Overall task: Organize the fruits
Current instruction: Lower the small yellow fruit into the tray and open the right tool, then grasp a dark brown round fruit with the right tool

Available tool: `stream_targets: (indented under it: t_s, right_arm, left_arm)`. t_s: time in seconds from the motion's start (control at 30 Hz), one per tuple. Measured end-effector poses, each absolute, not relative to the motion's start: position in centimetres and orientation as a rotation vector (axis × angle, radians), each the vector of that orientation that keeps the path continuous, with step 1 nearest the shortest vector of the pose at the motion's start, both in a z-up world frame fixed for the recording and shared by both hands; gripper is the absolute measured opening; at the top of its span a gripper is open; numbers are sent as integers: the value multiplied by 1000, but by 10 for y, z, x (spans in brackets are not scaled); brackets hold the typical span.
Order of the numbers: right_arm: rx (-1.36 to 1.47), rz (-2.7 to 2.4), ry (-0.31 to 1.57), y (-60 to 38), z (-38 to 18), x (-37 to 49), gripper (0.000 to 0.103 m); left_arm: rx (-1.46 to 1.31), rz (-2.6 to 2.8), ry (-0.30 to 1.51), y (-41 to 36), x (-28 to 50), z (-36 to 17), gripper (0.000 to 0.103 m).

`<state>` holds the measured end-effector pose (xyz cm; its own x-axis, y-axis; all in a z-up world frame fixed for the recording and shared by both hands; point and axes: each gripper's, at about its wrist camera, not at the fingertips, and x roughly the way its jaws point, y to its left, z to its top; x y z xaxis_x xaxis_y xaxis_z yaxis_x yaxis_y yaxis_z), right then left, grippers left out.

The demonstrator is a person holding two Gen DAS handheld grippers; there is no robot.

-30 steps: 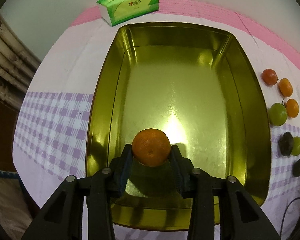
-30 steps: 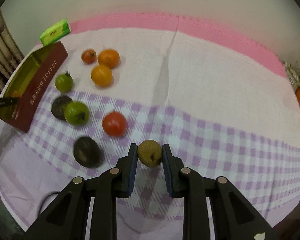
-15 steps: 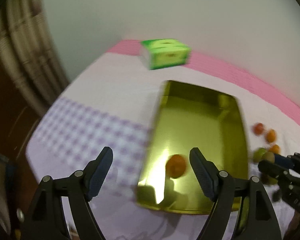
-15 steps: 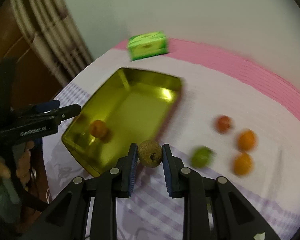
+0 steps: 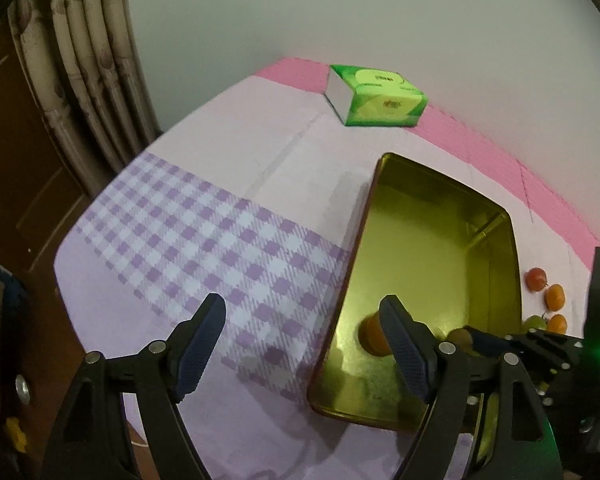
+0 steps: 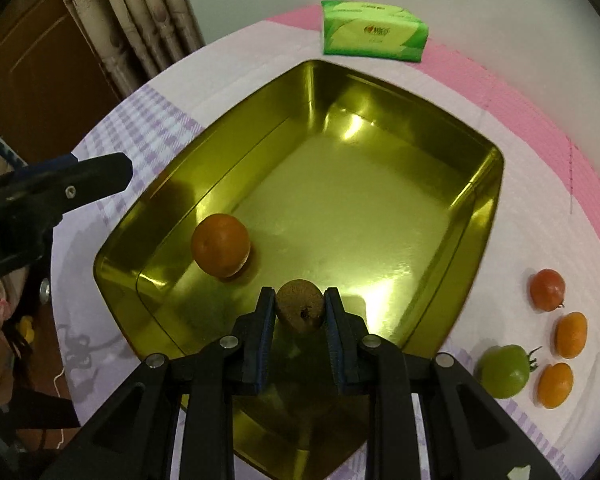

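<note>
The right claw [image 6: 299, 312] is clamped on a small brown fruit [image 6: 300, 306], a kiwi by the look of it, pinched between the blue pads and held above the near end of the gold tray [image 6: 488, 216]; in the left camera the same fruit [image 5: 460, 336] shows just past the left claw's right finger, gripped by the other tool over the tray [image 5: 514, 280]; an orange [image 6: 221, 245] sits on the tray floor at its near left side, loose, with nothing touching it. The left claw [image 5: 304, 340] is spread wide and holds nothing; it hangs over the purple-checked cloth [image 5: 204, 240] beside the tray's left wall, one finger over the cloth and the other over the tray's near corner, partly covering the orange [image 5: 370, 332]. To the right of the tray, on the cloth, lie a red tomato [image 6: 547, 289], two small oranges [image 6: 571, 334] and a green tomato [image 6: 504, 370], close together; a green tissue pack [image 6: 374, 34] rests beyond the tray's far end on the pink strip.
</note>
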<state>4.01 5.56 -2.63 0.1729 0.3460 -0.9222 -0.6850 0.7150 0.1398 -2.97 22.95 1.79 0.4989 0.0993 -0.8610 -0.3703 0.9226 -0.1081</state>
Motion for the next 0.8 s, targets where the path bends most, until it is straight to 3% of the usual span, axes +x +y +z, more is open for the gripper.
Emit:
stream_targets:
  t_s: [0.23, 0.33, 0.47, 0.8]
  right_arm:
    - [-327, 729, 1169, 58, -27, 39, 26]
    - [-261, 739, 1100, 42, -2, 28, 28]
    - [-217, 722, 1013, -2, 27, 7, 42]
    - [-157, 422, 1109, -144, 12, -9, 42]
  left_arm:
    - [-292, 280, 1030, 228, -28, 15, 79]
    - [-284, 277, 1029, 226, -28, 16, 79]
    - [-263, 265, 1034, 221, -27, 15, 79]
    - [-194, 252, 1064, 203, -27, 11, 79]
